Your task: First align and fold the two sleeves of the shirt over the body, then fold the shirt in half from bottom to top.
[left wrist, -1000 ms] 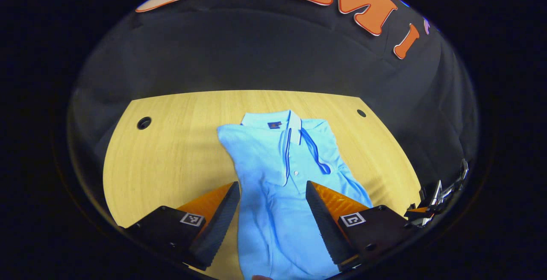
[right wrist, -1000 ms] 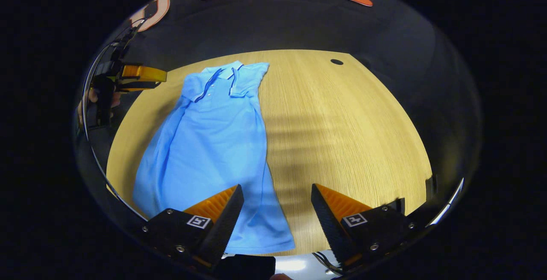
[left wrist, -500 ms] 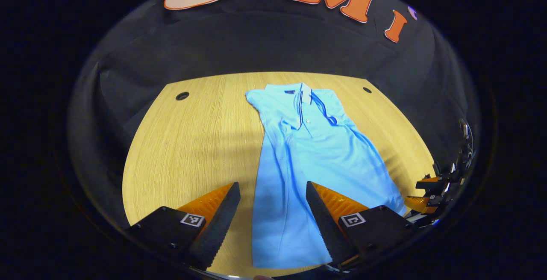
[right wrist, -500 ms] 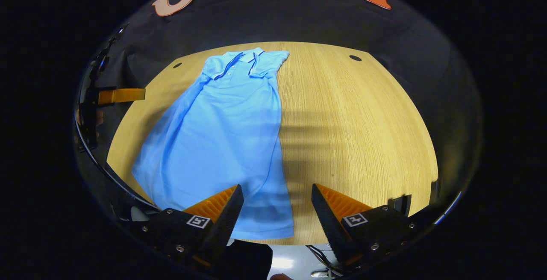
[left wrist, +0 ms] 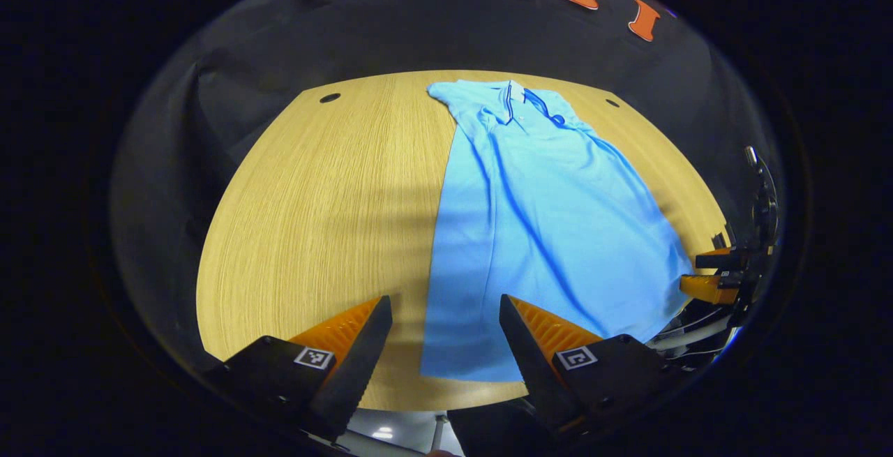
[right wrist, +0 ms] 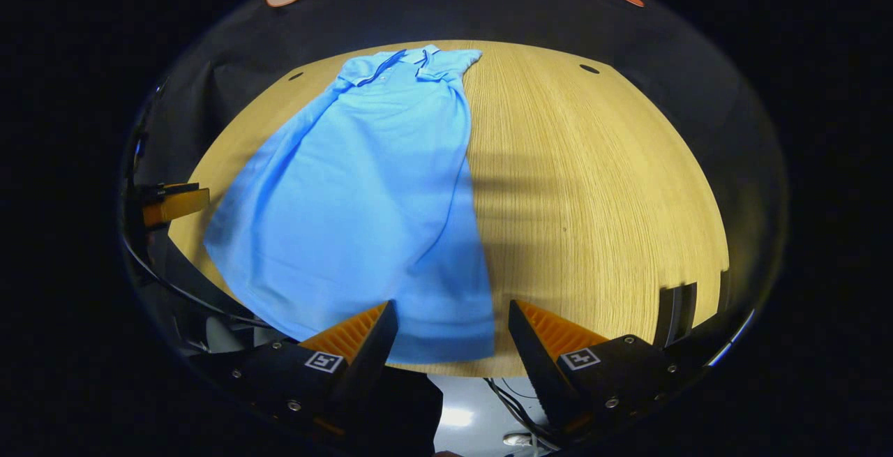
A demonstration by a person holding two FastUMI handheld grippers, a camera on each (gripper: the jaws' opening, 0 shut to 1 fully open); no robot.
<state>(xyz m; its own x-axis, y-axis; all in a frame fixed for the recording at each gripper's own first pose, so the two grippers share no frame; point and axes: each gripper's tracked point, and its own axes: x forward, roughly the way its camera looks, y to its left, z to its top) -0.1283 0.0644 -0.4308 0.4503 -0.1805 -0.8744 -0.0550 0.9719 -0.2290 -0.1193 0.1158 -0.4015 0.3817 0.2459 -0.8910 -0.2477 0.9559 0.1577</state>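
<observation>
Wooden table (left wrist: 300, 220) with a light grain, rounded edge. Blue polo shirt (left wrist: 551, 220) lies flat on it, sleeves folded in, collar far, hem just ahead of both tools. Left tool (left wrist: 443, 342) hovers over the hem's left corner, fingers apart, empty. Right tool (right wrist: 452, 345) hovers over the hem's right corner (right wrist: 446, 331), fingers apart, empty.

Light wood table (left wrist: 314, 220) (right wrist: 600, 185); blue shirt (left wrist: 551, 220) (right wrist: 363, 185) flat on it, sleeves folded in.

shirt (left wrist: 544, 220) flat on table (left wrist: 314, 220), collar far
</observation>
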